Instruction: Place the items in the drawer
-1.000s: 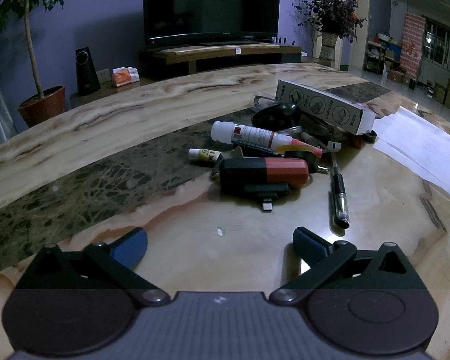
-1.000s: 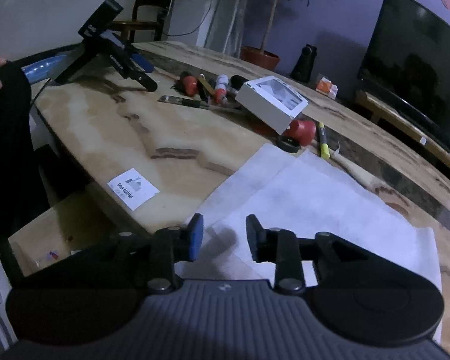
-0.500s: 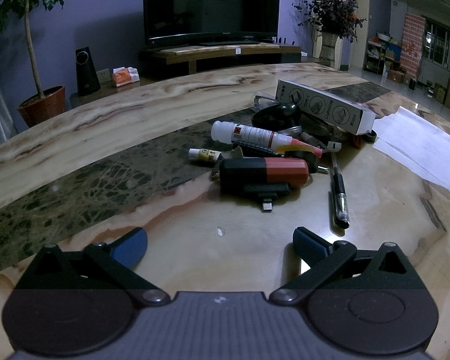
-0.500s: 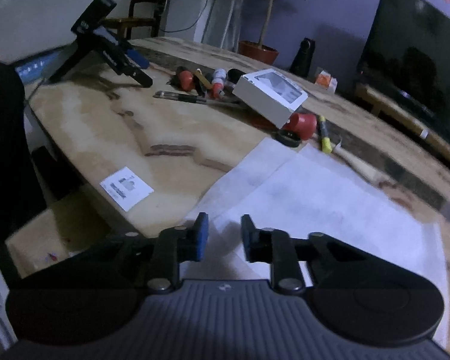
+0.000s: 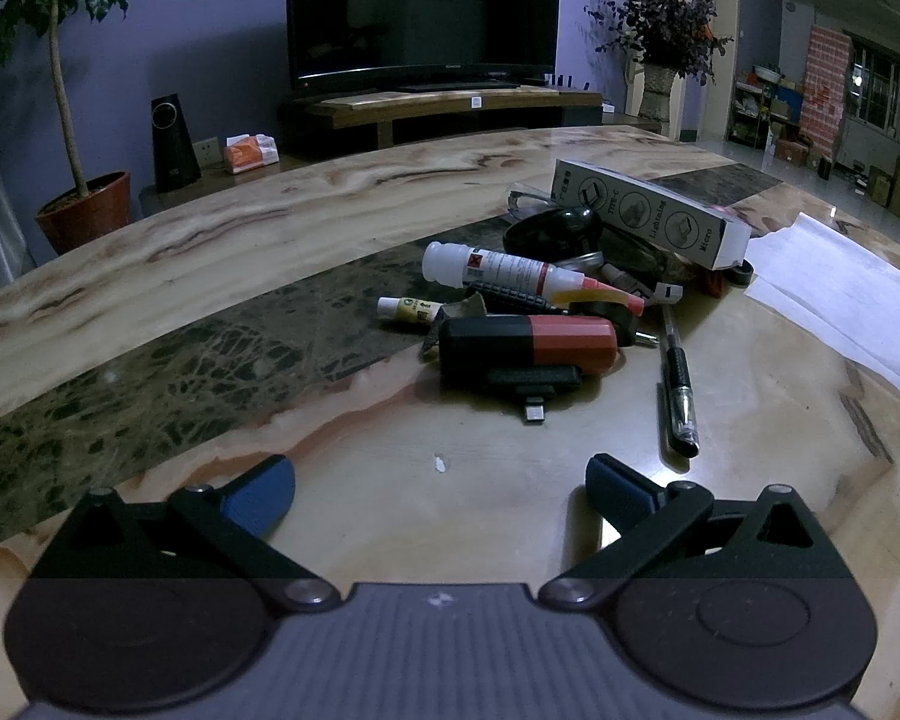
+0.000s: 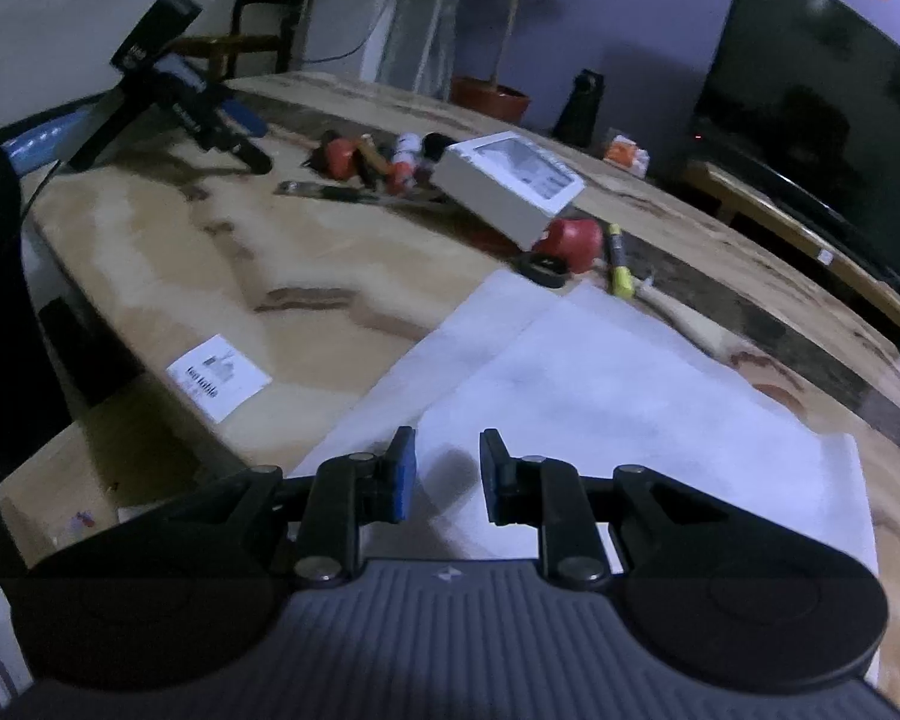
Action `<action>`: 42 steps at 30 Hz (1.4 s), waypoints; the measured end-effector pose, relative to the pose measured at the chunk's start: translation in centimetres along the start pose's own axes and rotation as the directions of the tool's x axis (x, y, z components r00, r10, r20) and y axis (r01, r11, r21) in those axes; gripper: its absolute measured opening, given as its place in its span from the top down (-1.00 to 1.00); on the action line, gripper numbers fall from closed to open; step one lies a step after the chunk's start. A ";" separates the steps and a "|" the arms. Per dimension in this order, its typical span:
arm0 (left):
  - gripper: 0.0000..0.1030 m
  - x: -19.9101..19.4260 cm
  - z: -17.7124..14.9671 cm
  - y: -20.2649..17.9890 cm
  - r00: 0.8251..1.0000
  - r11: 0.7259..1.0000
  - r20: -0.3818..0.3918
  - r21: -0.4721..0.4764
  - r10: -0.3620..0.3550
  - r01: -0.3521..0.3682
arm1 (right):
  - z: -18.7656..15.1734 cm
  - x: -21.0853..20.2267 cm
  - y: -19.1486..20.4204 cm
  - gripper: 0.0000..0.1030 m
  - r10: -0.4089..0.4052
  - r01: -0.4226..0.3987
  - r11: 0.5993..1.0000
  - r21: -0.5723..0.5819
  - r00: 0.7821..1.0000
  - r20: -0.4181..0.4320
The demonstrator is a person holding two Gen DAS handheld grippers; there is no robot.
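Observation:
A heap of small items lies on the marble table (image 5: pixel 222 252): a black and red block (image 5: pixel 528 348), a white glue bottle (image 5: pixel 498 267), a black pen (image 5: pixel 678 387), a small tube (image 5: pixel 408 309) and a long white box (image 5: pixel 654 216). My left gripper (image 5: pixel 441 486) is open and empty, low over the table just short of the heap. My right gripper (image 6: pixel 447 471) is partly open and empty above white paper sheets (image 6: pixel 600 396). The left gripper (image 6: pixel 210 120) and the box (image 6: pixel 510 180) show far off in the right wrist view. An open drawer (image 6: pixel 60 480) shows below the table edge.
A white card (image 6: pixel 219 381) lies near the table's edge. A red object (image 6: pixel 573 237), a black ring (image 6: pixel 540 267) and a yellow marker (image 6: pixel 618 261) lie beside the box. A television (image 5: pixel 423 9), speaker (image 5: pixel 174 141) and potted tree (image 5: pixel 84 204) stand beyond the table.
My right gripper has moved forward over the paper sheets and its view has tilted. The left gripper has not moved.

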State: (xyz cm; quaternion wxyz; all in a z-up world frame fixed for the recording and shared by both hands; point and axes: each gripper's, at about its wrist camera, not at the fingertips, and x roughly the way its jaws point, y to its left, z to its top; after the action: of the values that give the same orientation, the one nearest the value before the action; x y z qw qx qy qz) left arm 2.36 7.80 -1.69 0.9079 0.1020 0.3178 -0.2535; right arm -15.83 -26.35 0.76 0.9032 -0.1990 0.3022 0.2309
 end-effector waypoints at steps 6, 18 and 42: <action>-0.99 0.0 0.0 0.0 1.000 1.000 0.000 0.000 0.000 0.000 | 0.1 0.2 0.2 0.53 -0.020 0.020 1.000 -0.015 1.000 0.003; -0.99 0.0 0.0 0.0 1.000 1.000 0.000 0.000 0.000 0.000 | 0.2 0.7 0.3 0.96 -0.059 0.059 0.998 -0.036 0.998 -0.015; -0.99 0.0 0.0 0.0 1.000 1.000 0.000 0.000 0.000 0.000 | 0.5 -5.2 1.1 0.98 -0.073 0.086 0.994 -0.072 0.983 0.170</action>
State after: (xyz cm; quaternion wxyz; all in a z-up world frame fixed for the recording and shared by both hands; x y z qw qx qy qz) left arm 2.35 7.81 -1.67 0.9080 0.1019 0.3178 -0.2535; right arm -19.92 -26.73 4.22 0.9253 -0.2266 0.2076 0.2223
